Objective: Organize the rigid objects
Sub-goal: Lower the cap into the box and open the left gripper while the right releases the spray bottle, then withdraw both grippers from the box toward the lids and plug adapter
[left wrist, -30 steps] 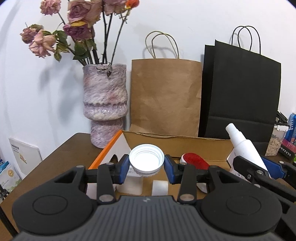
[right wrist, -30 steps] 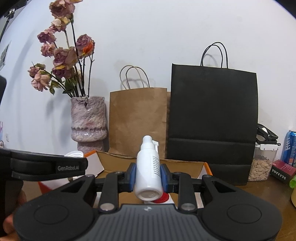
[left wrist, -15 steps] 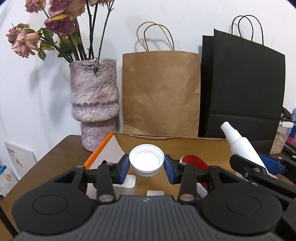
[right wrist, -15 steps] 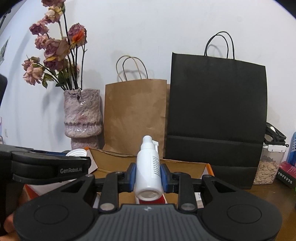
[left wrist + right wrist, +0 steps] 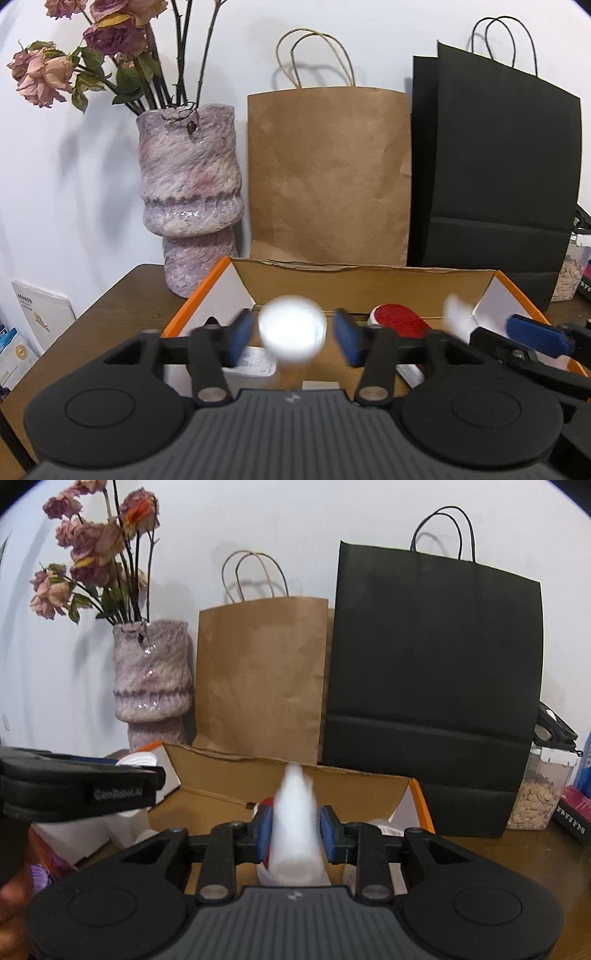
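Whereas both were clamped a second ago, the white jar [image 5: 292, 334] is released by opening left jaws and the spray bottle [image 5: 293, 827] by barely opening right jaws, above the cardboard box [image 5: 362, 284].

The white cap [image 5: 292, 335] between the opening jaws of the left gripper [image 5: 292, 341] is motion-blurred, so its rim cannot be resolved. The white spray bottle [image 5: 293, 827] is equally smeared. The cardboard box [image 5: 364, 284] floor is largely hidden behind both grippers.

Box [image 5: 364, 284] open above; vase [image 5: 188, 192], paper bags [image 5: 328, 177] block behind.
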